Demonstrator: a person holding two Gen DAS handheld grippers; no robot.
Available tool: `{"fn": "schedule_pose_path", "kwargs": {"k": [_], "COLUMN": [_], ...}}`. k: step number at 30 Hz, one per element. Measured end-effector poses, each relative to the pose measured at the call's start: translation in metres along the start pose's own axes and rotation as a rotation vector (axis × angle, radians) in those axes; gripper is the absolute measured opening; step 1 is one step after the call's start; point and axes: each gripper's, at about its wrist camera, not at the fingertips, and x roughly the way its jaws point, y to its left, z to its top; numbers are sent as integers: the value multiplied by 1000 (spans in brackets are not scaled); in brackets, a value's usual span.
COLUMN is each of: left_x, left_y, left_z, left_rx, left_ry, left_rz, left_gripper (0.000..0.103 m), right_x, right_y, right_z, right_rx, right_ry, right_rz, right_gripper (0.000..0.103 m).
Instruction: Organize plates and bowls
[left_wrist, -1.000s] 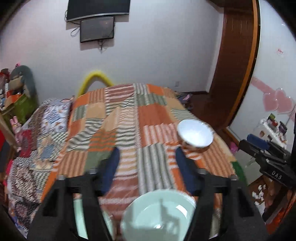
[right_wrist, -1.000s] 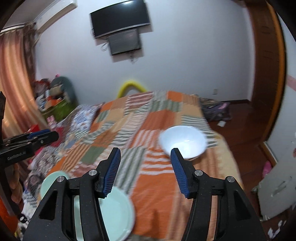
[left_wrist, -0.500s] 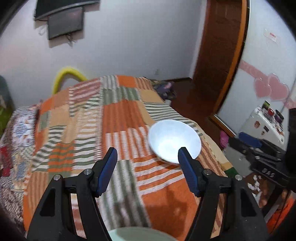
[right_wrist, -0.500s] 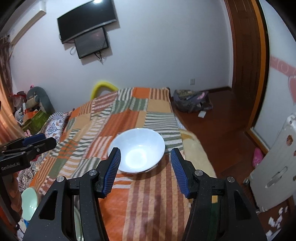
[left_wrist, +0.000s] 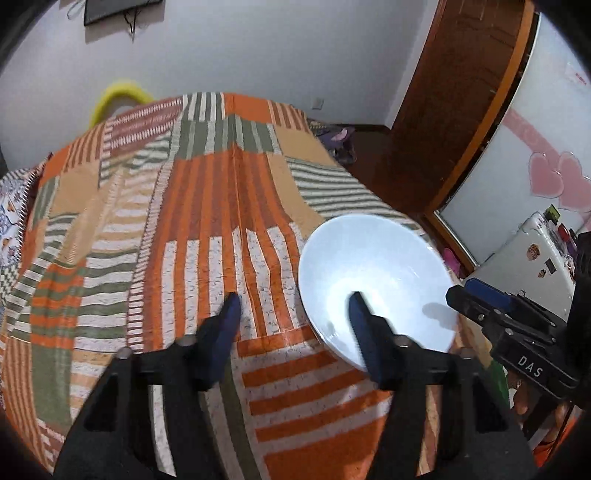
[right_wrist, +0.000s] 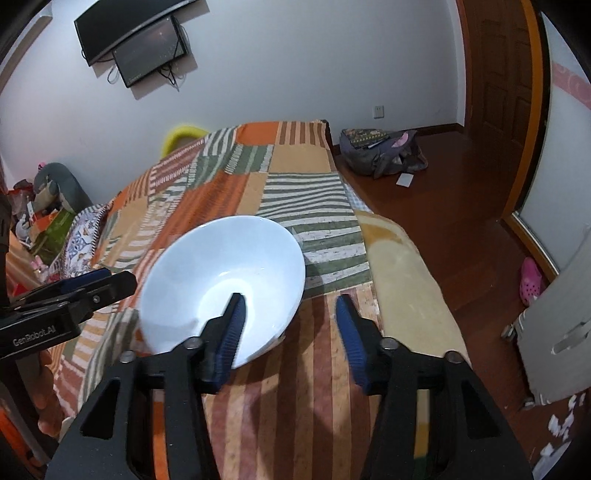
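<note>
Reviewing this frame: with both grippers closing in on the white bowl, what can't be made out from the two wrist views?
- White ceramic bowl: near rim hidden behind the left gripper finger in the left view, and behind the right gripper finger in the right view, so contact with either is unclear.
- Bowl's base: hidden by its own wall in both views.
- Wall-mounted black screen: cut off by the top edge in the left view.

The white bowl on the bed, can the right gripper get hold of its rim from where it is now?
Probably yes. The right gripper is open and straddles the near rim of the white bowl, one finger over the inside, one outside. Nothing sits between them; the left gripper straddles the opposite side, apart from it.
</note>
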Motion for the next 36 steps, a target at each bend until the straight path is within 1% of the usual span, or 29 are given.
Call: {"fn": "schedule_pose_path", "kwargs": {"k": [1, 2, 3, 4, 5, 8, 9, 10, 12, 15, 17, 20, 23, 25, 30, 36], "left_x": [7, 11, 15, 19, 20, 20, 20, 19, 19, 13, 2, -17, -42, -63, -115, -179], "left_y": [1, 2, 3, 4, 4, -1, -4, -7, -9, -4, -1, -4, -8, -9, -3, 5], "left_z": [0, 0, -2, -3, -3, -4, -5, -5, -6, -6, -10, -15, -22, -28, -39, -63], "left_rx": [-1, -3, -7, -12, -12, 14, 27, 38, 48, 18, -2, 16, 45, 53, 34, 35], "left_ry": [17, 28, 38, 41, 39, 30, 34, 32, 37, 55, 51, 29, 3, -23, -71, -134], "left_rz": [-3, -5, -8, -28, -41, -63, -63, -44, -34, -62, -75, -53, -27, -15, -12, 39], "left_gripper": [39, 36, 32, 28, 25, 13, 10, 10, 10, 10, 9, 9, 10, 10, 10, 10], "right_x": [4, 8, 13, 16, 18, 23, 21, 22, 21, 15, 6, -3, -21, -37, -67, -98], "right_y": [-2, -3, -5, -6, -6, -4, -2, 0, 2, 1, 3, 13, 25, 34, 57, 88], "right_z": [0, 1, 1, 0, 0, -1, -1, -1, 0, 0, -2, -1, 0, -1, -6, -15], "right_rx": [5, 12, 19, 20, 20, 16, 4, -3, -9, 3, 3, -17, -41, -50, -80, -113], "right_ry": [11, 18, 31, 38, 45, 54, 52, 49, 46, 46, 44, 32, 5, -17, -61, -102], "right_rz": [6, 12, 19, 20, 20, 37, 35, 26, 15, 28, 36, 39, 42, 59, 89, 134], "right_gripper": [39, 37, 33, 26, 23, 17, 15, 15, 15, 14, 14, 14, 14, 14, 14, 15]}}
